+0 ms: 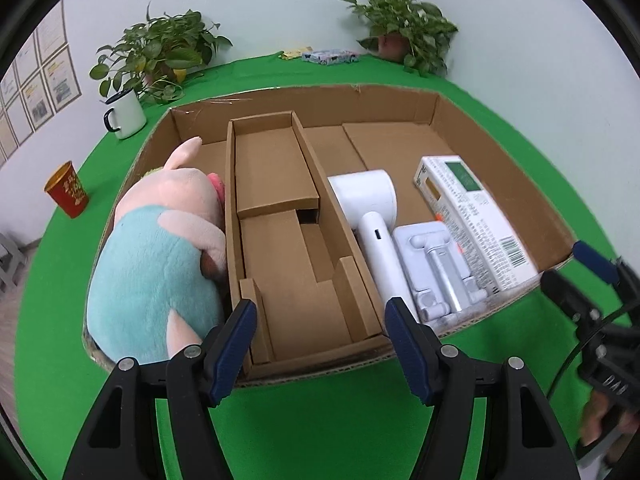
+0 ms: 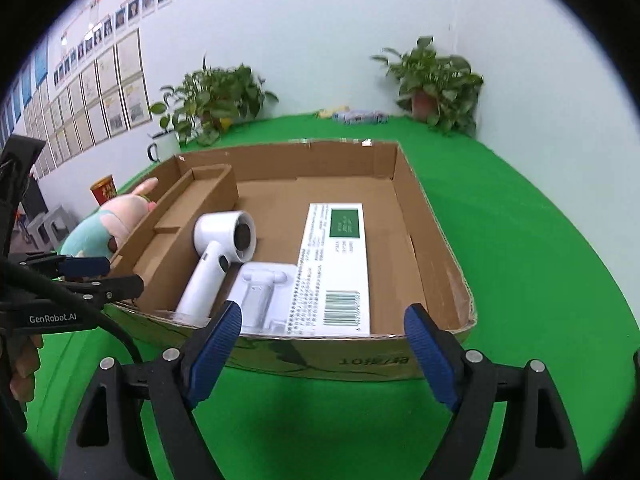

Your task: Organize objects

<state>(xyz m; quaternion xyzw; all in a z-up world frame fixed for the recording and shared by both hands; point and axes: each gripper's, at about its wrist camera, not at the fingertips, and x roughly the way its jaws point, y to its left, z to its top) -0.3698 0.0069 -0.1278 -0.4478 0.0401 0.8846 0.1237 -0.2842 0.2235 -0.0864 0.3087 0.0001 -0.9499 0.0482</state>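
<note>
A shallow cardboard box (image 1: pixel 500 152) (image 2: pixel 440 264) lies on the green table. Inside lie a pink and teal plush pig (image 1: pixel 160 256) (image 2: pixel 104 224) at the left, a cardboard divider insert (image 1: pixel 288 232) (image 2: pixel 168 248) in the middle, then a white hair dryer (image 1: pixel 372 216) (image 2: pixel 216 256), a white folding stand (image 1: pixel 436 268) (image 2: pixel 260 292) and a white printed carton (image 1: pixel 476 216) (image 2: pixel 336 264). My left gripper (image 1: pixel 320 340) is open and empty at the box's near edge. My right gripper (image 2: pixel 324 340) is open and empty, also at the near edge; it shows in the left wrist view (image 1: pixel 592 280).
Two potted plants (image 1: pixel 160 56) (image 1: pixel 404 28) stand at the back of the table. A white enamel mug (image 1: pixel 124 116) and a red cup (image 1: pixel 68 194) stand left of the box. Small packets (image 1: pixel 328 55) lie by the far wall.
</note>
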